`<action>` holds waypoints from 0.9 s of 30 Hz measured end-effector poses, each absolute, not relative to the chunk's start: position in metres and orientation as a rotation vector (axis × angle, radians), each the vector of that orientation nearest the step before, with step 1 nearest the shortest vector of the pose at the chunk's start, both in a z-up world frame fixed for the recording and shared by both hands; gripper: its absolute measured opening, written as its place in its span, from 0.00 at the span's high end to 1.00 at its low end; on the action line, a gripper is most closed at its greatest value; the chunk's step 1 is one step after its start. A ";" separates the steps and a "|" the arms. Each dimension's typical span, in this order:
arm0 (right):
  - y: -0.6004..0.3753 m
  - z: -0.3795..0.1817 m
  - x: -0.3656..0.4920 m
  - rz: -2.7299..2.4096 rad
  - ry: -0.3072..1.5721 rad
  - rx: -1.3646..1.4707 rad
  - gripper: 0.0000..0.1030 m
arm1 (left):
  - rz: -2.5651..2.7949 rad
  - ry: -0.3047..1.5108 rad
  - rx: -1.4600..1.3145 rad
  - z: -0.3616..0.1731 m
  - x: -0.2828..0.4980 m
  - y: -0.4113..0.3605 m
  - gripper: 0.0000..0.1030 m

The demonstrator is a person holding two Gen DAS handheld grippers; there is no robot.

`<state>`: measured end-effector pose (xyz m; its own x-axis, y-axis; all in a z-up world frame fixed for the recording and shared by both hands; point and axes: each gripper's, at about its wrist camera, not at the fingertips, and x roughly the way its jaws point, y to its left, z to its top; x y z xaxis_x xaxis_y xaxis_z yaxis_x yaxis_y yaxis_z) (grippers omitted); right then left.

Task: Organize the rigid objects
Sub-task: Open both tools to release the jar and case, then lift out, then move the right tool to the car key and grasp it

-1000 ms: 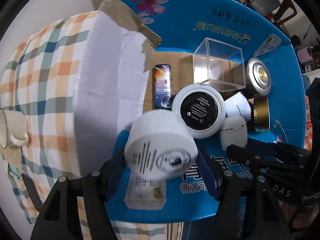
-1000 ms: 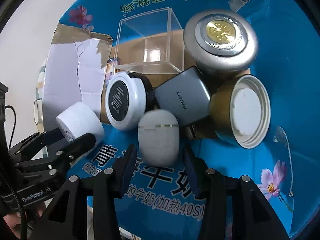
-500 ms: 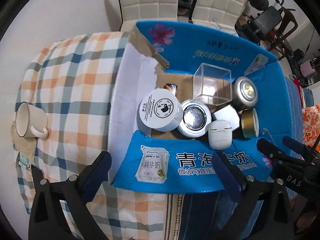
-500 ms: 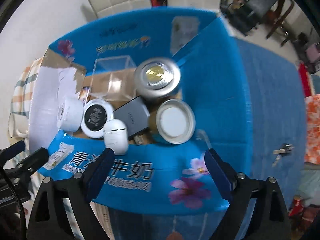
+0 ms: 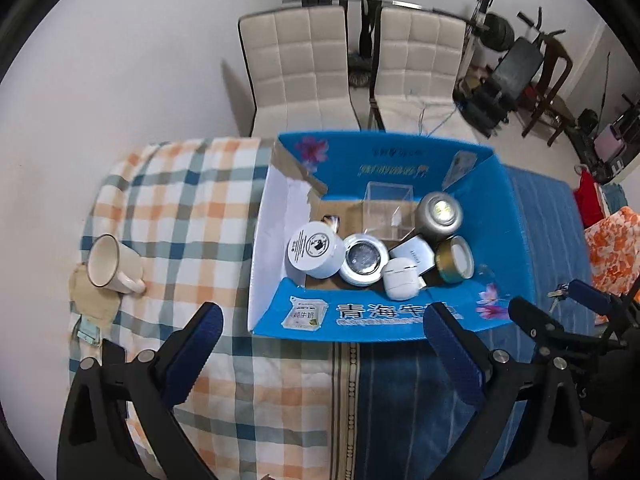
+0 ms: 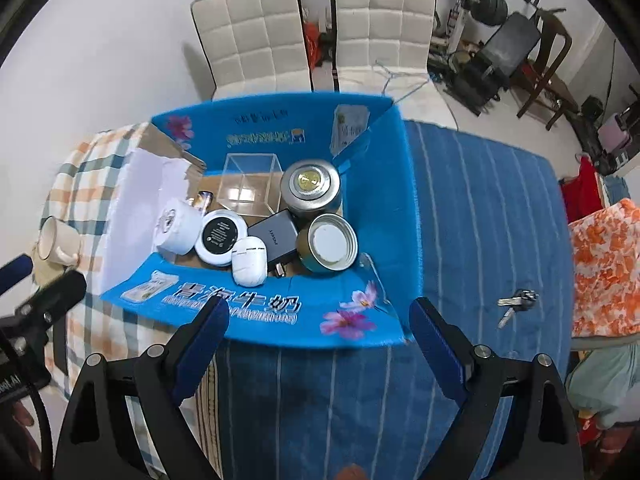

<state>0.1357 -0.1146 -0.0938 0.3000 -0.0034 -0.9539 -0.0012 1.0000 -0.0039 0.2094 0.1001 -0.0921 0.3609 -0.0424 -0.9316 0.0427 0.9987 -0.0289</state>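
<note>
An open blue carton [image 5: 384, 320] [image 6: 256, 308] stands on the table and holds several rigid items. Inside lie a white jar [image 5: 314, 249] [image 6: 178, 226], a round white tin with a dark lid [image 5: 364, 259] [image 6: 220, 236], a white earbud case [image 5: 400, 278] [image 6: 249, 261], a grey power bank [image 6: 274, 234], a silver tin [image 5: 438, 214] [image 6: 310, 186], a gold-rimmed jar [image 5: 454, 259] [image 6: 327, 242] and a clear plastic box [image 5: 386, 210] [image 6: 248, 186]. My left gripper [image 5: 324, 346] and right gripper [image 6: 320, 334] both hang open and empty, high above the carton's near flap.
A cream mug [image 5: 110, 266] [image 6: 56, 240] sits on the checked cloth [image 5: 180, 216] left of the carton. A bunch of keys [image 6: 516, 304] lies on the blue striped cloth [image 6: 480, 220] to the right. Two padded chairs [image 5: 352, 64] stand behind the table.
Both grippers let go, the left of the white jar and the right of the earbud case, which now rest in the carton. Both have opened wide and risen well above it.
</note>
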 end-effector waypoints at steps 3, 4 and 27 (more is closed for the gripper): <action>-0.121 -0.064 0.116 0.011 1.228 0.005 0.09 | -0.062 1.175 -0.006 -0.075 0.198 0.097 0.00; -0.123 -0.055 0.111 0.012 1.218 0.005 0.09 | -0.064 1.168 -0.009 -0.070 0.194 0.096 0.00; -0.201 -0.014 0.078 0.030 1.209 0.206 0.09 | -0.046 1.165 -0.049 -0.054 0.180 0.052 0.00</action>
<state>0.0784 -0.2008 -0.0140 0.3559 0.1327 -0.9250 0.0871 0.9808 0.1742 0.1801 0.0522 -0.0545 0.3939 -0.0614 -0.9171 0.0106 0.9980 -0.0623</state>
